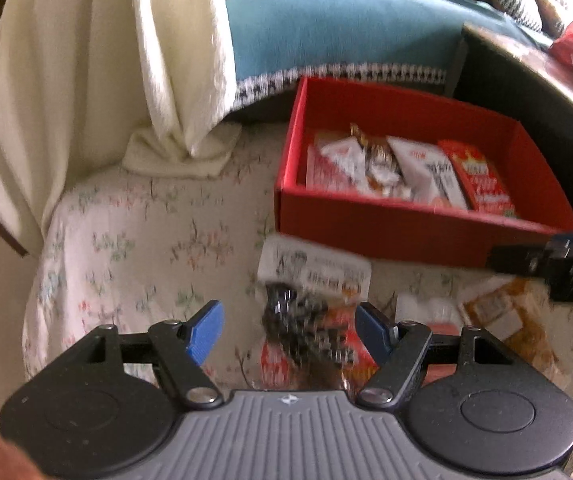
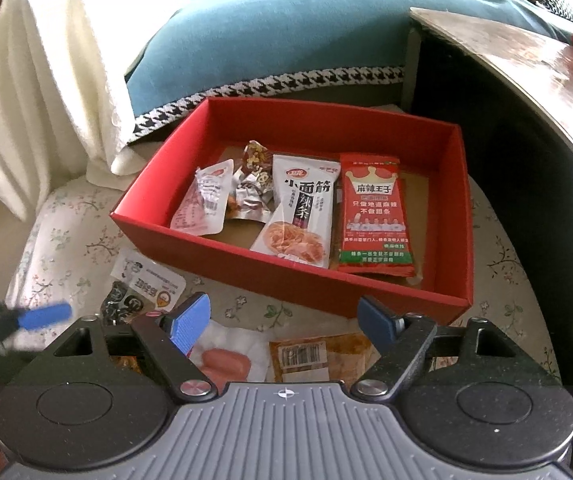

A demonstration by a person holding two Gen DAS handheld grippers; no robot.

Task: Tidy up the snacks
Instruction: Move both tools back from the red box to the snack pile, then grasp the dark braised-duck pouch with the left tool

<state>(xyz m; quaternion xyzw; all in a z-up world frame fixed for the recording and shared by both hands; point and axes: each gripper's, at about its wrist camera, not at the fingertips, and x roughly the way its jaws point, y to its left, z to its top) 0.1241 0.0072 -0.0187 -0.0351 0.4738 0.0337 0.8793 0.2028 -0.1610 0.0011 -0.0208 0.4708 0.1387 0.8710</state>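
1. Nearest, the left gripper (image 1: 288, 330) is tilting steeply down over a black-and-white printed snack packet (image 1: 310, 280) lying on the floral tablecloth (image 1: 134, 240). Its blue fingers (image 1: 205, 330) are standing apart on either side of the packet, not pressing it.
2. Risk, as a judgement: the thin, flat packet could slide or crumple if the fingers close before reaching its edges, or they could pinch the cloth.
3. The right gripper (image 2: 286, 326) is also pointing steeply down, fingers spread wide and holding nothing, above a clear pouch of pink sausages (image 2: 226, 362) and an orange barcoded packet (image 2: 314, 354).
4. Risk: the two grippers are working close together; the left one is showing at nine o'clock in the right view, so they could collide.
5. Farther, at twelve o'clock, the red cardboard box (image 2: 286, 276) is already holding four packets; a careless drop could catch its near wall.
6. Beyond it, a teal blanket (image 2: 286, 32) is draping over furniture.
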